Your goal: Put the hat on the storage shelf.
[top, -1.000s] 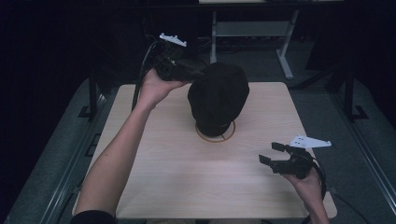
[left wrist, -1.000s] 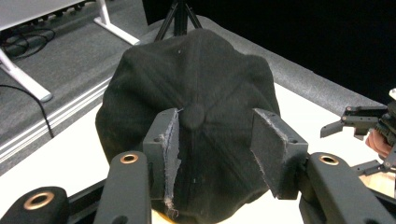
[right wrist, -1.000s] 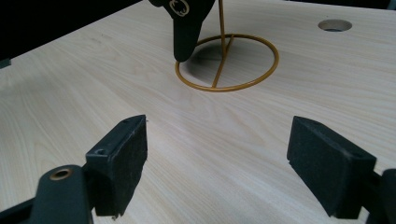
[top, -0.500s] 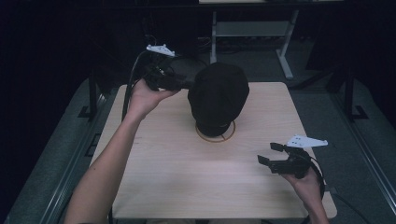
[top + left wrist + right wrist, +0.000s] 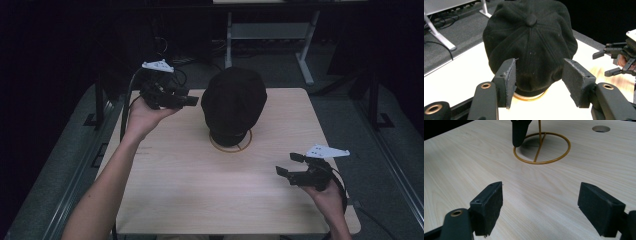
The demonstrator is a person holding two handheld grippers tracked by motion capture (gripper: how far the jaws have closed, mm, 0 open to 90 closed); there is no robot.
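Black fabric cap (image 5: 233, 102) is sitting on a gold wire stand (image 5: 230, 142) at the middle of the pale wooden table (image 5: 200, 190). Left gripper (image 5: 186, 101) is hovering just beside the cap, jaws spread, empty. Right gripper (image 5: 286, 166) is hovering well apart near the table's right edge, jaws likewise spread, empty.

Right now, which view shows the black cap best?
The left gripper view: the black cap shows close up, with its top button and seams. The high view shows it small and dark on its gold stand; the right gripper view catches just its hanging edge.
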